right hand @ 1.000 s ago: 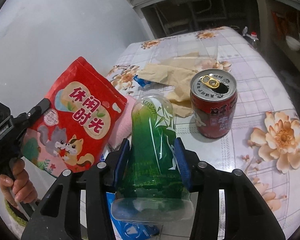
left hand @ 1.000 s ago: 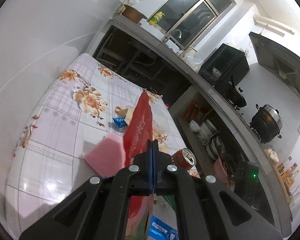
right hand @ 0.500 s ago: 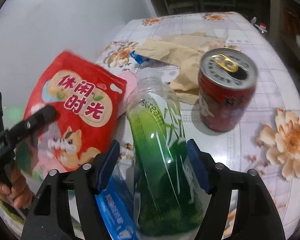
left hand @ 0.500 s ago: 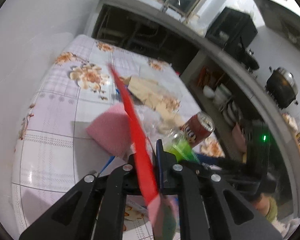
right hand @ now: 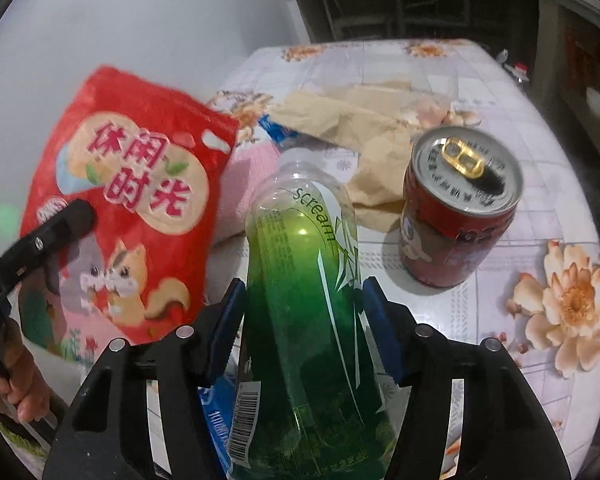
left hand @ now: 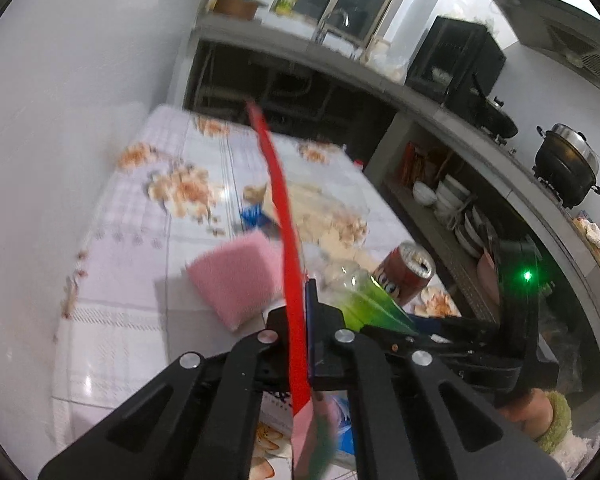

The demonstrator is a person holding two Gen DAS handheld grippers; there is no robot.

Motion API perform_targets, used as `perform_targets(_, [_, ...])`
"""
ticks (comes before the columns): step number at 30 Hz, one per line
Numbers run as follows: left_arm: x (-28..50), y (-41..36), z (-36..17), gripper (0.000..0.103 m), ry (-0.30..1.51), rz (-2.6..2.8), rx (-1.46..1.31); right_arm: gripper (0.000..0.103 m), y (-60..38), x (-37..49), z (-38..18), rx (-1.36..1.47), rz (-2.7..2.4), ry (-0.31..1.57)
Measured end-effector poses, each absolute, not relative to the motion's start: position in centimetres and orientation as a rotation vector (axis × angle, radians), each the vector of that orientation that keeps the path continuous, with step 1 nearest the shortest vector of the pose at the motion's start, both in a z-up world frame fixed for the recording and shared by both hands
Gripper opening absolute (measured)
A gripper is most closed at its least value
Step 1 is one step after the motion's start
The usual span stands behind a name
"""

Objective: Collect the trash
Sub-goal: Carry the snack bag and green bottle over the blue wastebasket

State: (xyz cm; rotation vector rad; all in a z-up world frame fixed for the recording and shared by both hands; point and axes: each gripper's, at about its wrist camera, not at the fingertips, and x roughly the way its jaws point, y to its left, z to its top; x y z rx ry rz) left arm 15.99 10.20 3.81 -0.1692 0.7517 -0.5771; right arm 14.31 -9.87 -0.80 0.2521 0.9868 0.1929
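Now the right gripper fingers, just narrowed after widening, bracket the green bottle near the worktop's front; the left gripper fingers pinch the red snack bag, turned edge-on.

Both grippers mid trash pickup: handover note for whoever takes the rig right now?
Left gripper: shut on the red snack bag, held up off the table.
Right gripper: jaws just closing around the green bottle; firm grip not confirmed.
On the floral table: opened red can, pink sponge, brown paper, blue wrappers.
Done: bag picked. Left: secure bottle, bin both, clear the rest. No bin in view.
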Motion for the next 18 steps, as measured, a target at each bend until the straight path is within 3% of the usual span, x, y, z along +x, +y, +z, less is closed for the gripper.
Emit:
perform_targets(11, [12.6, 9.2, 10.2, 0.000, 0.575, -0.604, -0.116, 0.056, -12.3, 11.0, 3.6, 0.327, 0.245, 0.835])
perform_targets(18, [10.9, 1.6, 13.2, 0.000, 0.558, -0.832, -0.069, 0.056, -18.4, 4.7, 6.6, 0.426, 0.164, 0.681])
